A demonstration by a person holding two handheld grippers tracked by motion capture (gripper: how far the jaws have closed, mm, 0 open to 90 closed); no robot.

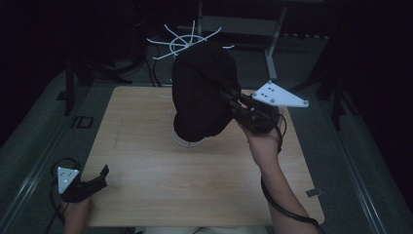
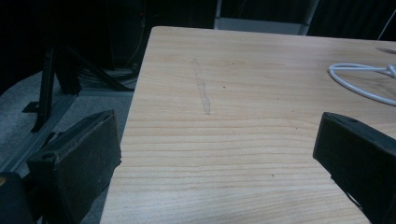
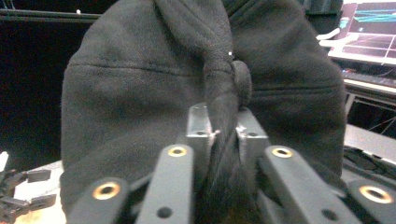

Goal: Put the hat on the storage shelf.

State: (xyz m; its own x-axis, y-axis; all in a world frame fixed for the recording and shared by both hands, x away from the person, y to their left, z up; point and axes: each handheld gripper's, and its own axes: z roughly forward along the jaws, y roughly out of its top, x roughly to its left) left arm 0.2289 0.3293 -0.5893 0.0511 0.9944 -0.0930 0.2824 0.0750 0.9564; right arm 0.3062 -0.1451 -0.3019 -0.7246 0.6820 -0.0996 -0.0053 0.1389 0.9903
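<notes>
A black fleece cap [image 1: 202, 92] hangs over the middle of the wooden table [image 1: 146, 161], covering most of a white wire stand [image 1: 185, 41]. My right gripper [image 1: 226, 93] is shut on a fold of the cap; in the right gripper view the fabric [image 3: 140, 93] is pinched between the metal pads [image 3: 198, 123]. The stand's round base [image 1: 187, 142] shows under the cap, and its white ring [image 2: 359, 77] appears at the right of the left gripper view. My left gripper [image 1: 100, 176] rests at the table's near left corner, open and holding nothing, jaws wide apart [image 2: 219, 158].
Several wire arms of the stand spread out behind the cap's top. Dark stands and cables [image 1: 141, 63] sit on the floor beyond the table's far edge. A monitor [image 3: 369, 28] glows at the upper right of the right gripper view.
</notes>
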